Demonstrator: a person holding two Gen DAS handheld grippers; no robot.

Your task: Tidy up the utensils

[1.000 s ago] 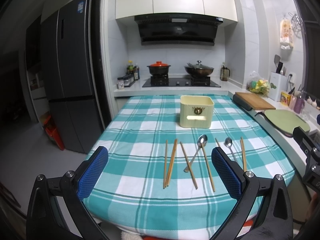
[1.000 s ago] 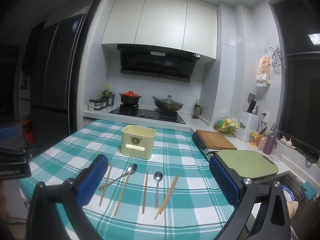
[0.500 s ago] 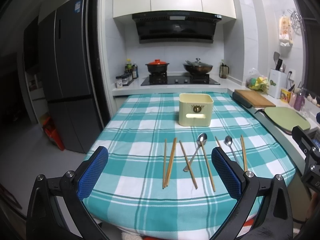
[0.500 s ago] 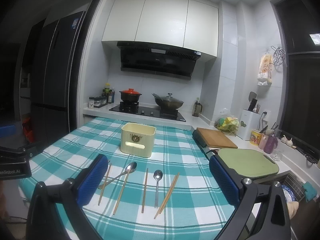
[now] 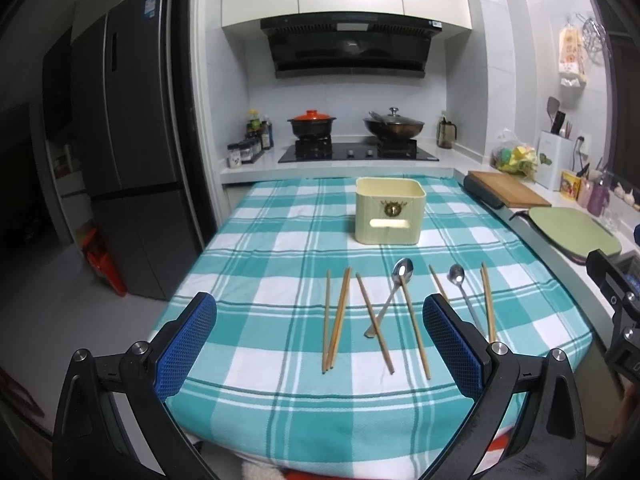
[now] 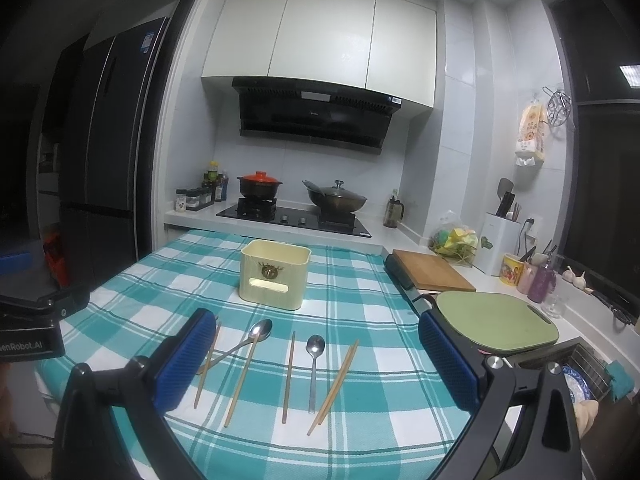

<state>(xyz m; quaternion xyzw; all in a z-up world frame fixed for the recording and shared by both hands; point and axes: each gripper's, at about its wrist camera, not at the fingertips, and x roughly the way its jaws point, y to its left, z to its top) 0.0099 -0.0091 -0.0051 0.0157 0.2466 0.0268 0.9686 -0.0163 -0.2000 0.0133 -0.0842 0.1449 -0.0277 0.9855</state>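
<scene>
1. Left wrist view: the left gripper (image 5: pixel 320 338) is spread wide with nothing in it, hanging over the near edge of the checked tablecloth (image 5: pixel 280 240). Chopsticks (image 5: pixel 338 318) and two spoons lie loose in a row; the bigger spoon (image 5: pixel 394 294) crosses a chopstick. The cream utensil box (image 5: pixel 389 211) stands behind them, looks empty from here.

2. Right wrist view: the right gripper (image 6: pixel 316 358) is wide open and empty too, above the small spoon (image 6: pixel 314 368) and a chopstick pair (image 6: pixel 334 386).

3. So I'd say nothing's sorted yet, we're at the first pick. Next move probably needs a low, narrow pinch on something thin and flat, then a drop into the box.
</scene>
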